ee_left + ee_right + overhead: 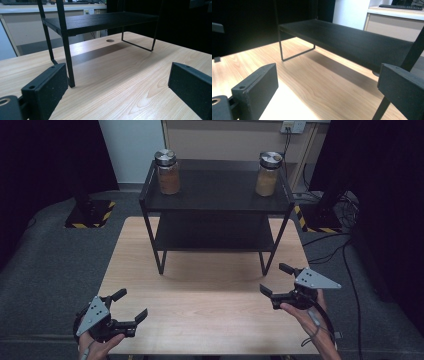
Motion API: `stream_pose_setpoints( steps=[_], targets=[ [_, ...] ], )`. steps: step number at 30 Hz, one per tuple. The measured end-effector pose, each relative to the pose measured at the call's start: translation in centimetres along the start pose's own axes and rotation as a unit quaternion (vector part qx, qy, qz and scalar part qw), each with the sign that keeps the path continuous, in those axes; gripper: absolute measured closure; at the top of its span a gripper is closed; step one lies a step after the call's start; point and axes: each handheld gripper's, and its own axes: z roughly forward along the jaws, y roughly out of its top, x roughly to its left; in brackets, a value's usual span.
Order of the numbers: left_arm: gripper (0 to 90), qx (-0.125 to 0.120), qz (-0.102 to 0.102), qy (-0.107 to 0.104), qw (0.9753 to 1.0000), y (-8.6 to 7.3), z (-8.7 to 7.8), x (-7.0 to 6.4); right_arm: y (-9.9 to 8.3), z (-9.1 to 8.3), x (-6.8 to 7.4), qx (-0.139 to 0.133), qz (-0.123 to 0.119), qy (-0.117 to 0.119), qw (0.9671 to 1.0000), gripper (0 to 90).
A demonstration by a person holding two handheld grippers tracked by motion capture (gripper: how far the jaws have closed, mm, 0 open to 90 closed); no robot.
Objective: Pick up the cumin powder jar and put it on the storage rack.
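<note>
A wooden table point(200, 305) is seen from above, with a black two-tier rack point(216, 202) set on its far half; two jars are placed on the rack's top shelf, the left jar point(167, 171) near the left end and the right jar point(268, 173) near the right end, well apart from each other; both are upright, capped with metal lids and filled with something brownish.

The left gripper point(128, 305) is held by a hand point(97, 347) at the near left corner of the table; its jaws are spread wide with nothing between them, and it is pointed toward the right and slightly forward; the right gripper point(276, 279) is held by the other hand point(305, 312) at the near right edge, jaws likewise spread apart and empty, pointed toward the left; both grippers are kept well short of the rack and far from the jars.

In the left gripper view, the rack's front leg point(67, 47) is seen just beyond the left jaw, with the lower shelf point(100, 21) above the table top; in the right gripper view, the lower shelf point(347, 41) is seen stretching across, with bare wood point(312, 82) between the open jaws.
</note>
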Motion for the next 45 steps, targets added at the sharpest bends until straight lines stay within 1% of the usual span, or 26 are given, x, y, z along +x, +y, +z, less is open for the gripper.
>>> stream_pose_setpoints(
  steps=[4,12,16,19,21,27,30,33,36,38,45],
  targets=[
    [1.4,0.0,0.001,0.001,1.0,0.0,0.0,0.0,-1.2,0.4,0.0,0.003,0.005,-0.001,1.0,3.7],
    [1.4,-0.005,-0.002,0.005,1.0,-0.1,-0.1,0.0,-3.4,0.9,0.2,0.008,0.017,-0.015,0.9997,3.7],
    [1.4,-0.008,-0.002,0.007,0.9999,-0.2,-0.1,-0.1,-4.1,0.7,0.3,0.011,0.019,-0.022,0.9995,3.7],
    [1.3,-0.012,-0.002,0.011,0.9999,-0.2,-0.2,-0.2,-4.4,0.3,0.5,0.019,0.015,-0.025,0.9994,3.7],
    [1.4,-0.015,-0.002,0.013,0.9998,-0.3,-0.3,-0.2,-4.6,-0.1,0.8,0.022,0.012,-0.028,0.9993,3.7],
    [1.3,-0.017,-0.002,0.02,0.9996,-0.4,-0.4,0.0,-5.4,-1.9,1.4,0.02,0.012,-0.037,0.999,3.7],
    [1.3,-0.022,-0.002,0.027,0.9994,-0.5,-0.6,-0.1,-5.8,-3.0,1.7,0.015,0.017,-0.044,0.9988,3.8],
    [1.7,-0.027,0.007,0.037,0.9989,-0.5,-0.7,-0.3,-6.2,-4.2,2.2,0.006,0.021,-0.052,0.9984,3.9],
    [1.8,-0.034,0.008,0.046,0.9983,-0.6,-0.8,-0.4,-6.6,-5.4,2.7,-0.003,0.02,-0.065,0.9977,3.9],
    [1.9,-0.04,0.009,0.053,0.9978,-0.8,-0.9,-0.5,-6.8,-6.2,2.9,-0.005,0.024,-0.073,0.997,3.9],
    [3.4,-0.037,0.016,0.071,0.9967,-0.8,-1.1,-0.3,-7.6,-8.1,3.0,-0.01,0.038,-0.092,0.9949,4.0]
  ],
)
